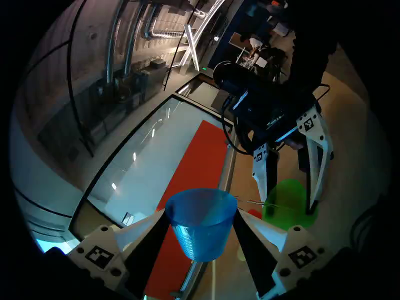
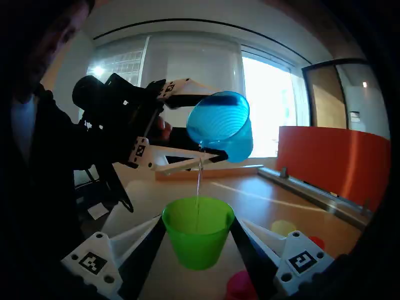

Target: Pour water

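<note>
A translucent blue cup [image 1: 201,223] sits between the fingers of my left gripper [image 1: 200,235], which is shut on it. In the right gripper view the same blue cup [image 2: 220,125] is tipped over, and a thin stream of water [image 2: 198,185] falls from its lip into a green cup [image 2: 198,231]. My right gripper [image 2: 197,240] is shut on the green cup and holds it upright below the blue one. From the left gripper view, the green cup [image 1: 286,200] shows between the right gripper's fingers [image 1: 318,165].
A wooden tabletop [image 2: 280,200] lies under both cups. Small coloured items lie on it: yellow [image 2: 283,227], red [image 2: 316,242] and pink [image 2: 241,286]. An orange panel [image 2: 340,160] and a metal rail [image 2: 310,192] border the table. A person [image 2: 30,150] stands at the left.
</note>
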